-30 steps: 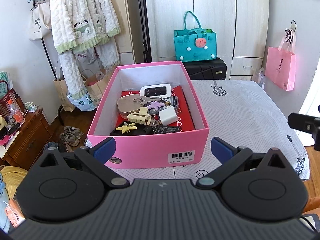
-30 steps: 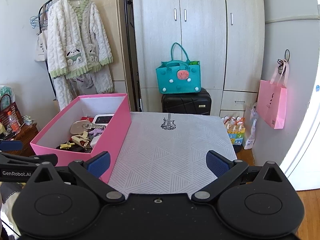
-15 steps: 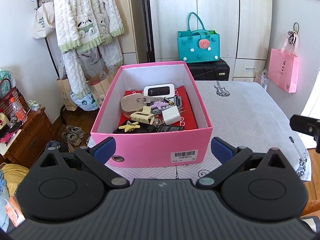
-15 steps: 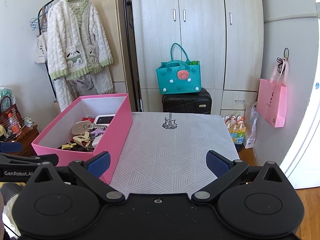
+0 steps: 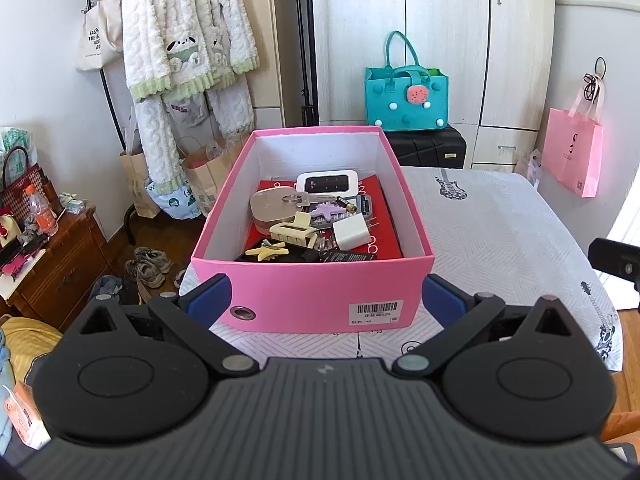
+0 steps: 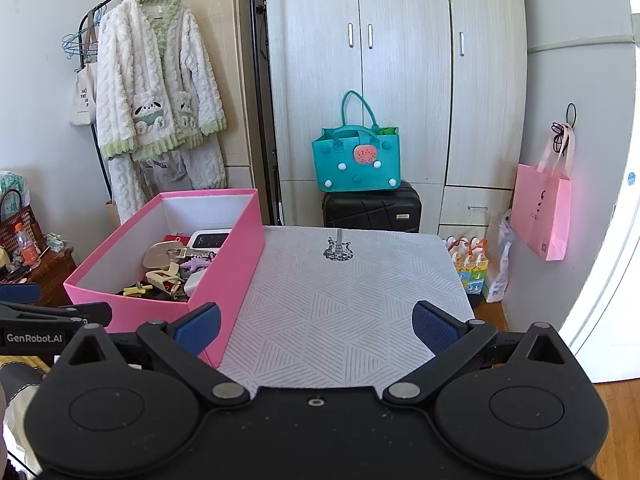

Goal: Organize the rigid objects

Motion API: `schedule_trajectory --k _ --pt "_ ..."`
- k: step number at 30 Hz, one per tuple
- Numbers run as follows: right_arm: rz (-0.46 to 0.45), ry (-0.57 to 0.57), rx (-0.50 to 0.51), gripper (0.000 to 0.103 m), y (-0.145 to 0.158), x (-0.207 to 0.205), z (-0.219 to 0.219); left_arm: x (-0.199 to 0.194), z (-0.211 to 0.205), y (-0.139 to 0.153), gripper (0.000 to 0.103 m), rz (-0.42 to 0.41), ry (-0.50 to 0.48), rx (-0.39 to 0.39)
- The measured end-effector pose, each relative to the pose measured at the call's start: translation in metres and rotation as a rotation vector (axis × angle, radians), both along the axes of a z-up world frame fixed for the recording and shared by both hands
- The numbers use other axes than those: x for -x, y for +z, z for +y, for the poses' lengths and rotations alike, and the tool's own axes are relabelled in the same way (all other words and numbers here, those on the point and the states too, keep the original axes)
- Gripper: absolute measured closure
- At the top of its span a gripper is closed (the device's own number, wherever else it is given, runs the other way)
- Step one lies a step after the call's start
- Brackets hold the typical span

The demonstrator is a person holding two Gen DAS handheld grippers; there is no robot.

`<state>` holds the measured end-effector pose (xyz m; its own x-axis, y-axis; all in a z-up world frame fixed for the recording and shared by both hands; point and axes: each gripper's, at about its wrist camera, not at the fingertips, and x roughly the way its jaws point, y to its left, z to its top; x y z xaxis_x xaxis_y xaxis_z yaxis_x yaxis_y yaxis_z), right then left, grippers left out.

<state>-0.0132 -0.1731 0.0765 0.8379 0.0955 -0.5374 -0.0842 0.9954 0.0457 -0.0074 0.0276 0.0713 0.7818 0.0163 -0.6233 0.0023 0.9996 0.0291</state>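
Trinkets (image 5: 316, 220) all lie heaped in the pink box (image 5: 312, 300), bench (image 6: 344, 300) bare, both my claws (image 5: 324, 300) (image 6: 316, 324) spread, holding nothing.

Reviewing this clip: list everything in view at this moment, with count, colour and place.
box: 1, pink, table's left side
table: 1, white patterned cover
router: 1, white, back of box
hair claw: 1, cream, box middle
star clips: 2, yellow front, purple centre
charger cube: 1, white, box right
tote: 1, teal, on black suitcase
paper bag: 1, pink, right wall
robe: 1, white-green, hanging on the rack
left gripper: fingers open, empty
right gripper: fingers open, empty
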Motion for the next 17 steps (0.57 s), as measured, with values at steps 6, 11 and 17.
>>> schedule_trajectory --k 6,11,17 --pt "-0.001 0.000 0.000 0.000 -0.0007 0.0008 0.0000 0.0018 0.0005 -0.0010 0.000 -0.012 0.007 -0.012" --pt "-0.004 -0.004 -0.004 0.000 0.0000 0.0016 -0.0001 0.0052 -0.0031 -0.0011 0.000 -0.022 -0.002 -0.038" --pt "-0.007 -0.009 -0.011 0.000 -0.0003 0.0026 -0.0025 0.0063 -0.0040 0.0000 0.000 -0.020 -0.010 -0.041"
